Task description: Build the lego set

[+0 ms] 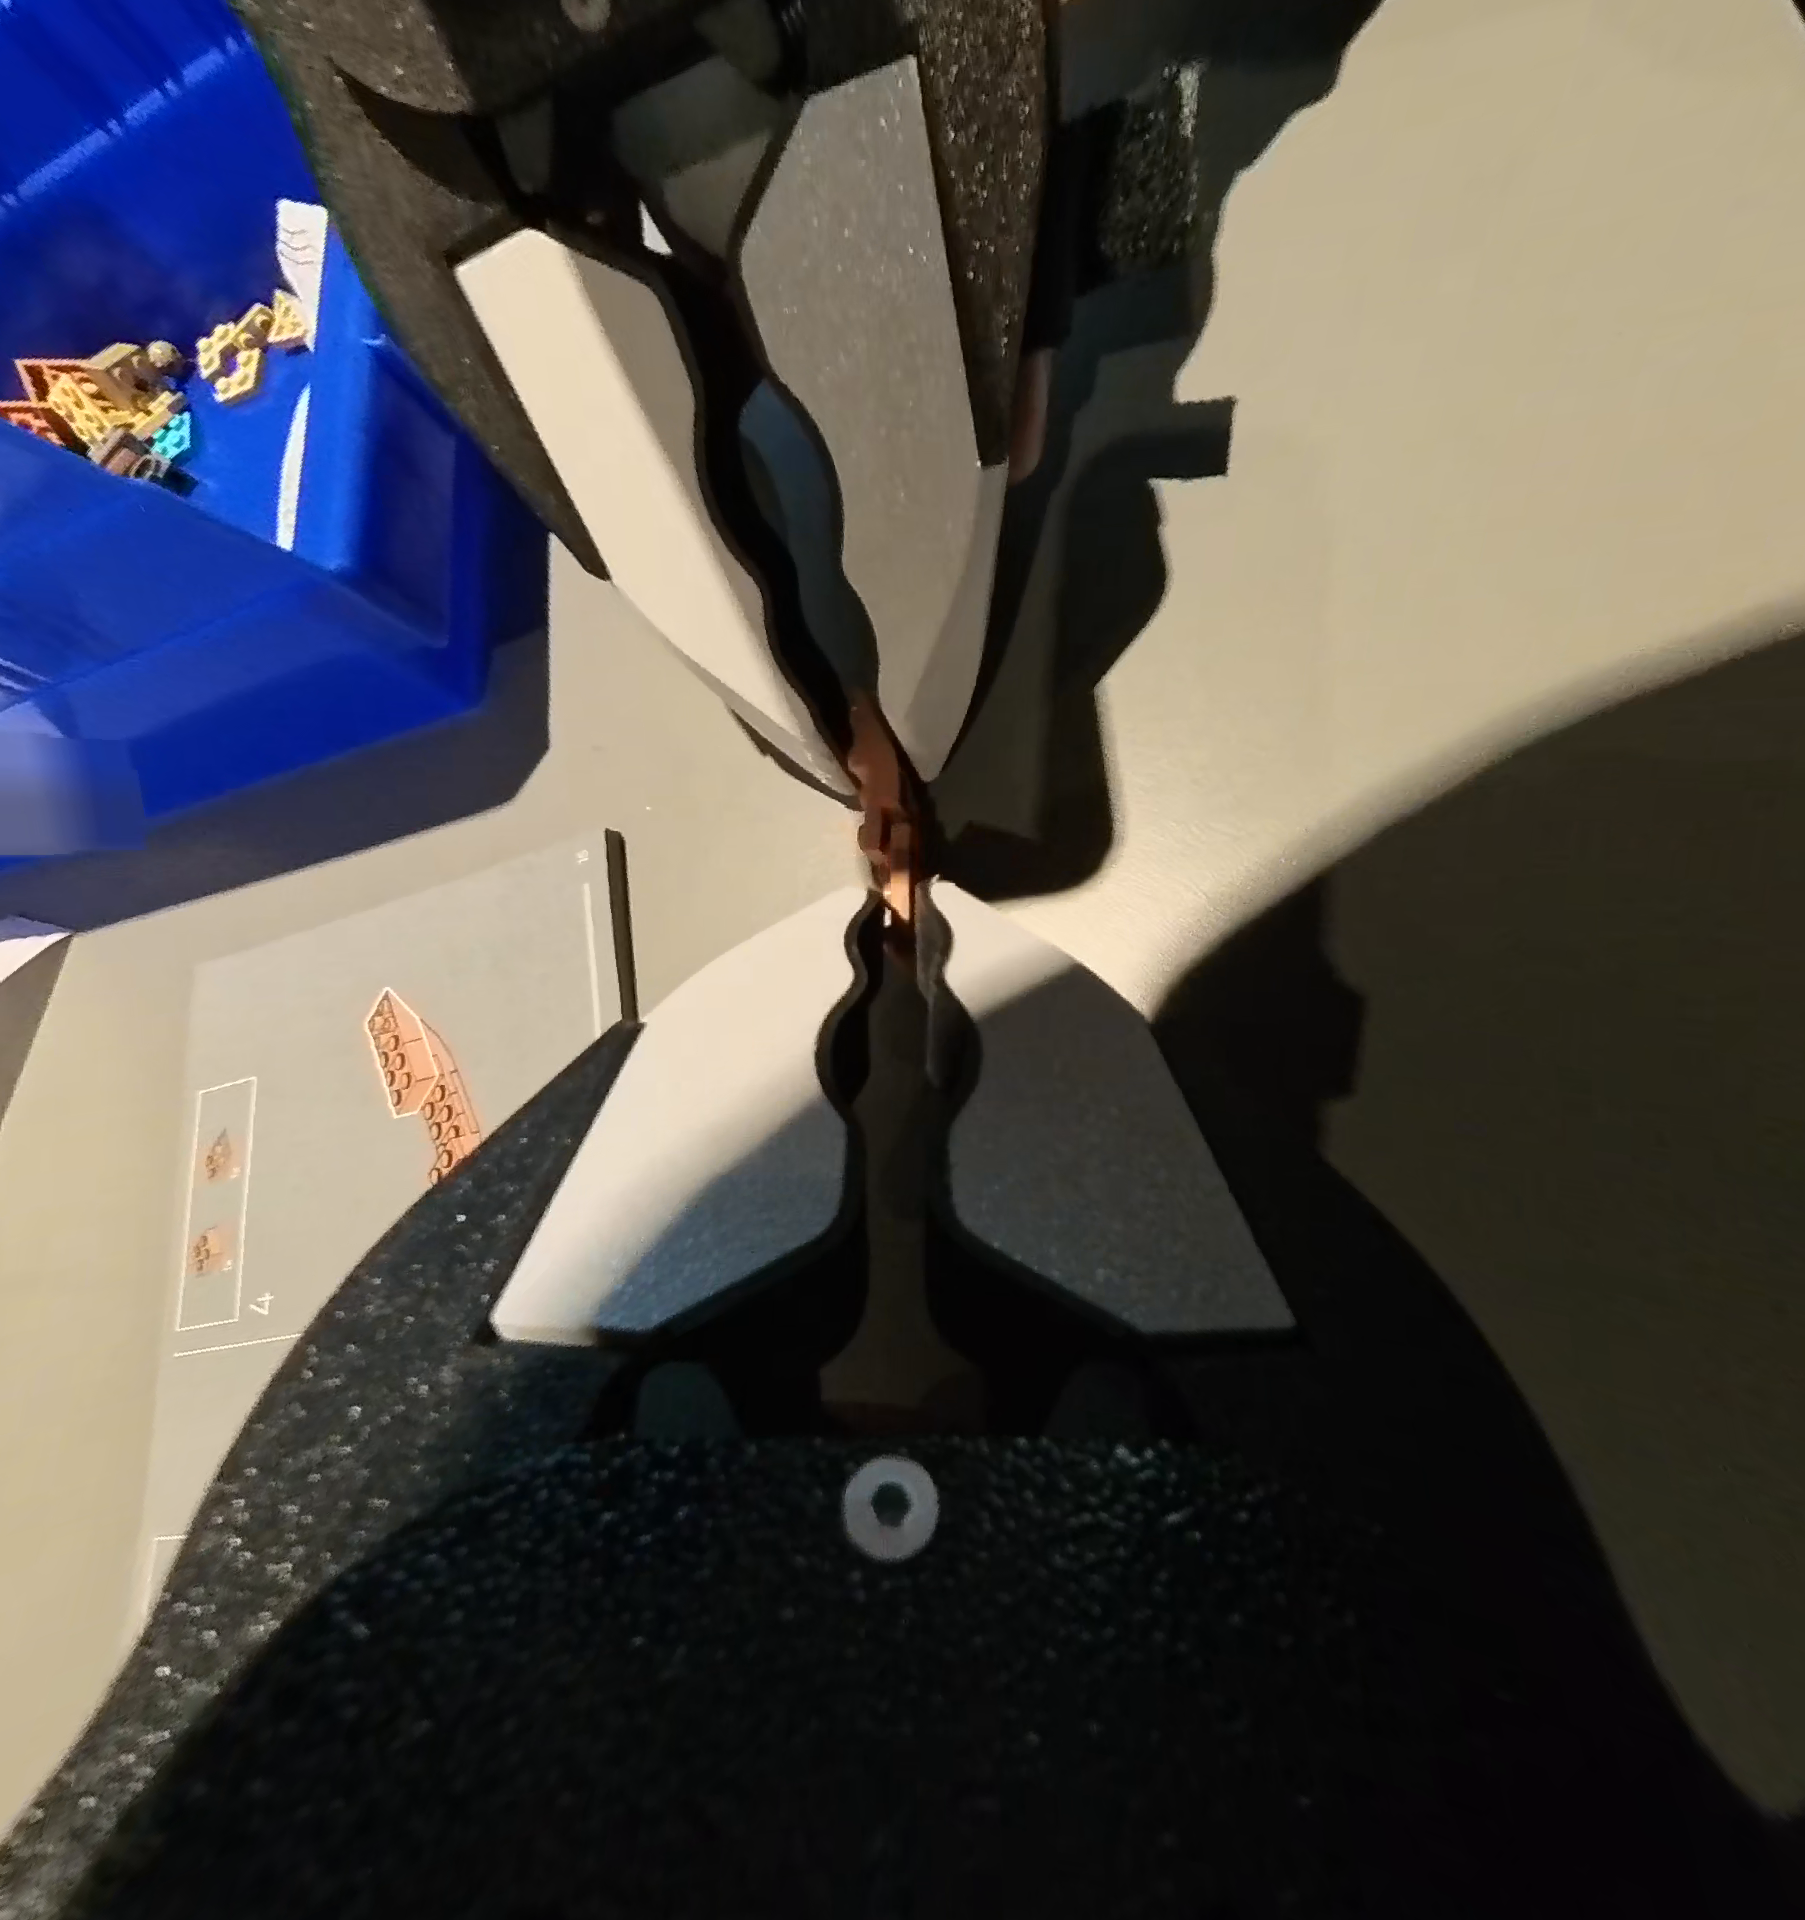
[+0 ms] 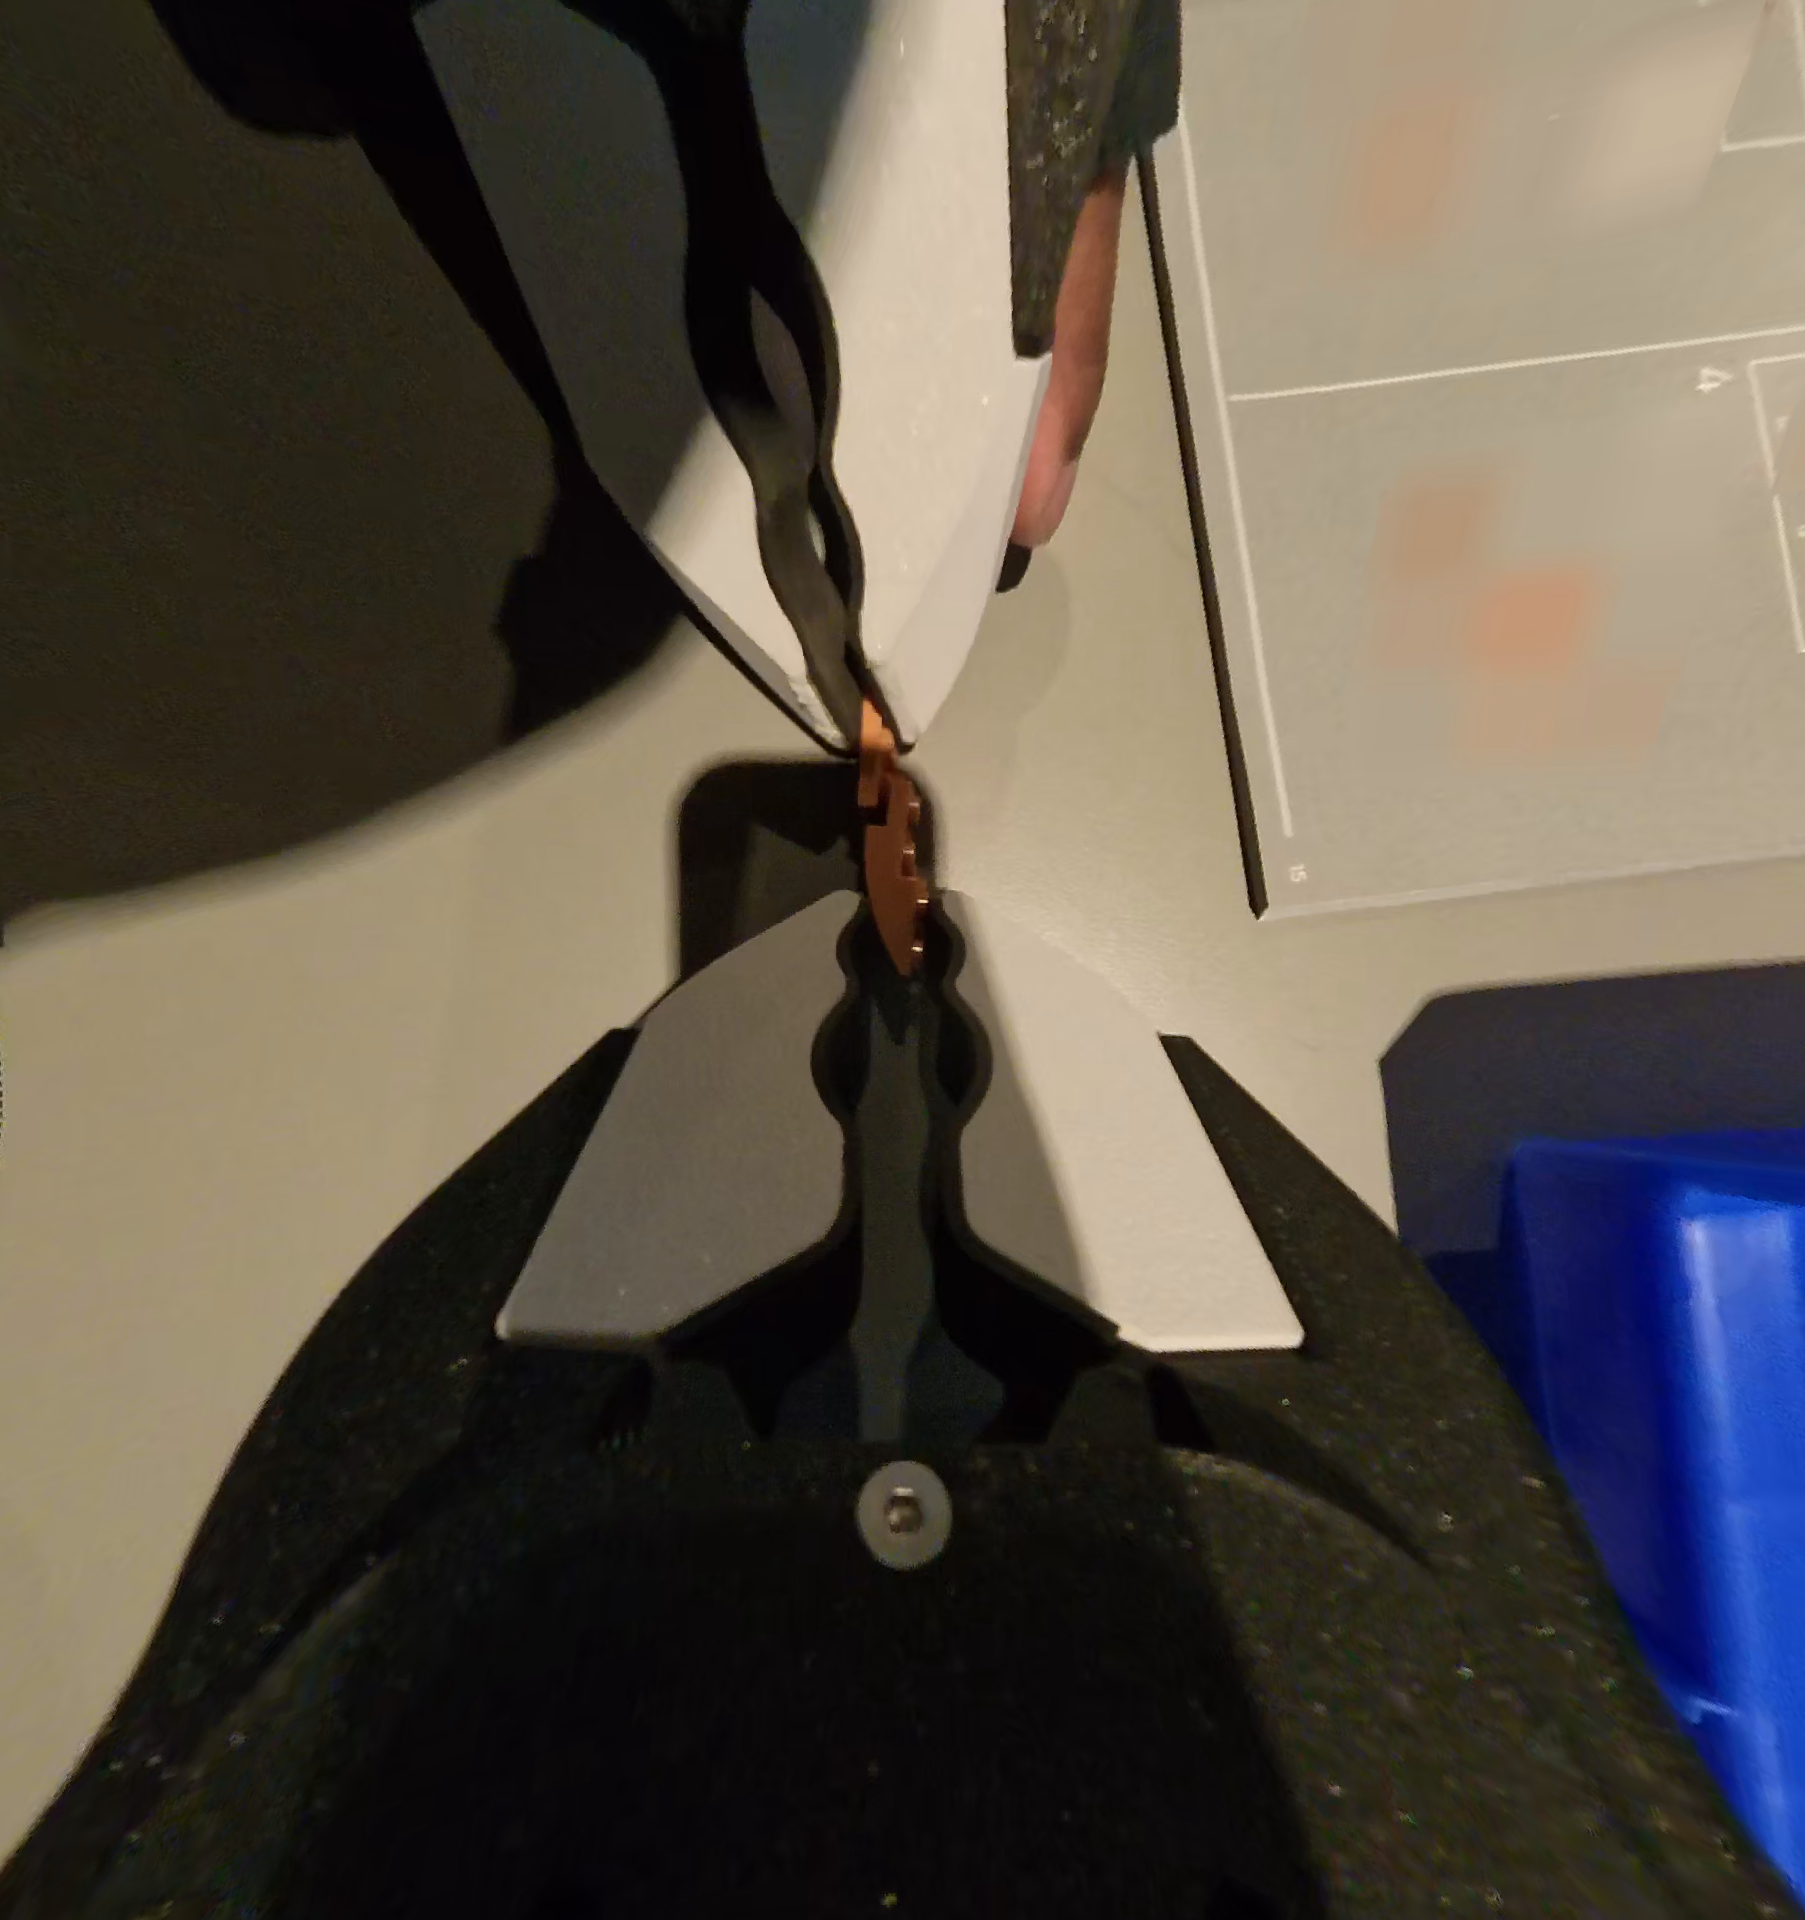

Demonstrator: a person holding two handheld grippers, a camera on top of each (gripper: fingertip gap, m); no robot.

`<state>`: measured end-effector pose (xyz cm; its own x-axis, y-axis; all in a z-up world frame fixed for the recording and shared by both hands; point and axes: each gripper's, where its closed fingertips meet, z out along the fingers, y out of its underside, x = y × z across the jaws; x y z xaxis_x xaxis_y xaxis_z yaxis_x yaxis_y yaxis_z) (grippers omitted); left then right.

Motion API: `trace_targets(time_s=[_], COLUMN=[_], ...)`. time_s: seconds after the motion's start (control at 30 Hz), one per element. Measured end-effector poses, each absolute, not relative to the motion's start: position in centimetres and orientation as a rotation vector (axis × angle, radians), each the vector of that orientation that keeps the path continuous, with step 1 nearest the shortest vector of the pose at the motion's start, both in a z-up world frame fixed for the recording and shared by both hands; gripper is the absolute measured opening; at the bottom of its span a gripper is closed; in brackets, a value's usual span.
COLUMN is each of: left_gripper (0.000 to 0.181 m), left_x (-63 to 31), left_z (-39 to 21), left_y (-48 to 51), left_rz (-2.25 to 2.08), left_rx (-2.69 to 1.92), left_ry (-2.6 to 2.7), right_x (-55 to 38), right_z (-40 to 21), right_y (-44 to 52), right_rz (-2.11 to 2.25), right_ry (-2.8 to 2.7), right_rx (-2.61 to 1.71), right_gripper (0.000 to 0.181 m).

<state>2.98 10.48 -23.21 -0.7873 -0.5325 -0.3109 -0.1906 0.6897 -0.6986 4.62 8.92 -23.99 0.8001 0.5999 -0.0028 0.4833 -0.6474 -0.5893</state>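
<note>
Both grippers meet tip to tip over the grey table, each shut on a thin orange-brown lego plate. In the left wrist view my left gripper (image 1: 906, 920) pinches one end of the orange plate piece (image 1: 890, 842), and the right gripper (image 1: 882, 769) comes in from above, shut on the other end. In the right wrist view my right gripper (image 2: 903, 935) holds a studded orange wedge plate (image 2: 893, 873) edge-on, and the left gripper (image 2: 872, 732) grips a small orange plate (image 2: 877, 764) joined to it. The join itself is mostly hidden by the fingers.
A blue bin (image 1: 202, 582) with several tan, orange and teal lego parts (image 1: 119, 405) sits at the upper left; it also shows in the right wrist view (image 2: 1667, 1299). The open instruction booklet (image 1: 389, 1081) lies flat on the table, seen too in the right wrist view (image 2: 1500, 499). Both grippers' tips are close together, under 4 cm apart.
</note>
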Motion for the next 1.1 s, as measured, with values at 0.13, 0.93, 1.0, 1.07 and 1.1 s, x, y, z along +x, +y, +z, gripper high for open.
trace_targets(time_s=[0.13,0.93,1.0,1.07,1.1], left_gripper=[0.006,0.012,0.012,0.013,0.014], left_x=[2.95,3.12,3.05,3.01,3.0], left_z=[-23.23,-23.06,-23.06,-23.05,-23.04], left_y=[10.42,10.36,10.26,10.22,10.21], left_rz=[-0.904,-0.894,-0.912,-0.929,-0.936], left_rx=[-0.547,-0.52,-0.527,-0.538,-0.542], left_ry=[2.399,2.377,2.384,2.389,2.39], right_x=[4.54,4.36,4.24,4.16,4.15], right_z=[-24.01,-24.06,-24.07,-24.07,-24.07], right_y=[8.97,8.95,8.9,8.85,8.84], right_rz=[0.258,0.286,0.292,0.298,0.3], right_ry=[-0.815,-0.883,-0.892,-0.899,-0.901], right_rx=[-2.41,-2.398,-2.395,-2.393,-2.392], right_gripper=[0.008,0.009,0.009,0.009,0.009])
